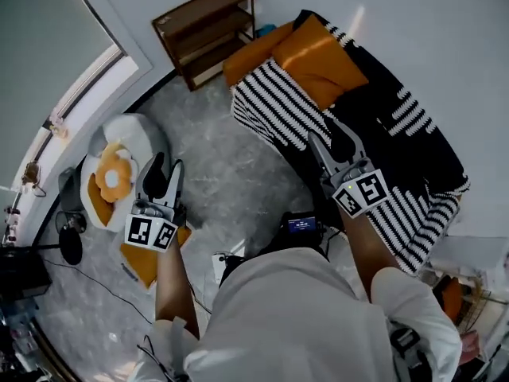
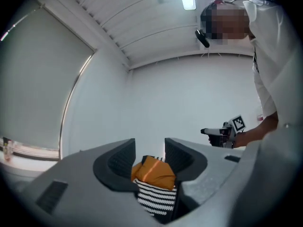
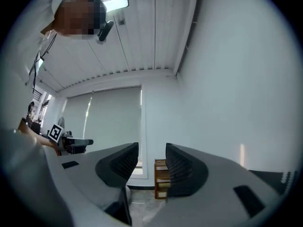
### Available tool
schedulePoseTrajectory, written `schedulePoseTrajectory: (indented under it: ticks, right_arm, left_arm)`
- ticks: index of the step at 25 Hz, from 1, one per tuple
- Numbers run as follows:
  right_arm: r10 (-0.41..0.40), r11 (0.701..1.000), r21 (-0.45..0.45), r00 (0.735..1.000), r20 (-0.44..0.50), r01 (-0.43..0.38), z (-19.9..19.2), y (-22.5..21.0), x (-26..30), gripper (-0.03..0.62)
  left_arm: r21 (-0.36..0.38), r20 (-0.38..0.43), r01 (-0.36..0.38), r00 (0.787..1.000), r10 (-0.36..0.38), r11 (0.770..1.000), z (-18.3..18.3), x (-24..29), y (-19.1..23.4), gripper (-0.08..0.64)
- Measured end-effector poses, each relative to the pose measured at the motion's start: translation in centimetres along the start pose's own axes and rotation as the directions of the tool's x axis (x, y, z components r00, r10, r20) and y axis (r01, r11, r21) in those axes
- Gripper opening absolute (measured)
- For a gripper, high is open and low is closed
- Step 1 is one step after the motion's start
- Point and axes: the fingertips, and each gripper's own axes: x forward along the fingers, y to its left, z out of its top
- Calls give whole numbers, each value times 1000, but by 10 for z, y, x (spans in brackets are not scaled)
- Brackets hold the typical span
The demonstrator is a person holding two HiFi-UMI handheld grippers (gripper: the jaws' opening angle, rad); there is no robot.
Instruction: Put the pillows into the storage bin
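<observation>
Nearest, the left gripper (image 1: 165,175) hangs over the floor (image 1: 223,173), its fingers (image 2: 124,161) partly open and empty. Just left of it, the white storage bin (image 1: 140,127) holds a fried-egg pillow (image 1: 114,175). The right gripper (image 1: 331,145) hovers over the striped bed (image 1: 270,110), fingers (image 3: 124,162) likewise parted, gripping nothing. Farther off, two orange pillows (image 1: 322,58) lie on the bed, with a wooden shelf (image 1: 208,30) beyond.

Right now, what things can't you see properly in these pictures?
- Floor pillow, head view: mostly hidden under the left gripper and arm.
- Storage bin, head view: its inside is covered by the pillows in it.
- Wooden shelf, right gripper view: partly behind the right gripper.
- Bed, left gripper view: only a sliver shows between the jaws.
</observation>
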Motion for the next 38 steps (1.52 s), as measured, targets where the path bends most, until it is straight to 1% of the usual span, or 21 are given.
schedulePoseTrajectory:
  ticks: [3,7,12,16,20,22,23,26,27,28,29,31,34,36,38]
  right_arm:
    - [-90,996,8,996,2,90,1,-68,-29,184]
    - [-186,982,24,983,-6,186,-6,-134,-61,184]
    - [-333,943,1,943,-13,333,-21,-199,-97,184]
    - [-418,907,36,908,-31,419,-35,-229,-111,184]
    - [-465,883,40,884,-51,467,-46,-255,-109,184]
    - [-507,860,36,860,-58,509,-51,-273,-107,184]
    - [-540,839,36,840,-55,542,-53,-283,-105,184]
    - [-655,753,60,755,-39,656,-62,-312,-94,181]
    - [-676,731,76,735,-50,678,-68,-320,-87,183]
    - [-687,718,89,723,-70,691,-76,-326,-78,183]
    - [-691,710,95,717,-91,697,-83,-332,-67,183]
    - [-690,706,95,712,-129,702,-94,-342,-42,183]
    - [-692,699,91,703,-163,709,-108,-356,-2,183]
    - [-702,682,100,687,-188,725,-120,-366,19,183]
    - [-714,656,124,666,-215,744,-134,-376,32,183]
  left_arm:
    - [-29,-25,76,997,-76,997,-13,69,-31,190]
    - [-50,-50,146,988,-148,988,-27,140,-68,192]
    - [-49,-75,223,971,-226,974,-44,212,-104,192]
    - [-53,-67,279,957,-282,959,-48,255,-113,192]
    - [-85,-64,319,944,-325,944,-60,302,-105,190]
    - [-100,-72,344,933,-351,934,-72,329,-100,191]
    - [-106,-76,355,928,-363,929,-78,343,-96,190]
    - [-104,-74,378,919,-386,920,-90,381,-75,186]
    - [-103,-75,386,916,-394,917,-93,393,-67,184]
    - [-108,-82,394,912,-403,913,-98,404,-59,184]
    - [-116,-93,401,906,-412,909,-102,416,-50,184]
    - [-135,-122,418,893,-434,898,-113,442,-30,184]
    - [-135,-173,448,868,-466,884,-126,481,-1,184]
    - [-125,-204,469,850,-485,874,-135,505,16,184]
    - [-119,-231,490,832,-504,863,-145,528,29,184]
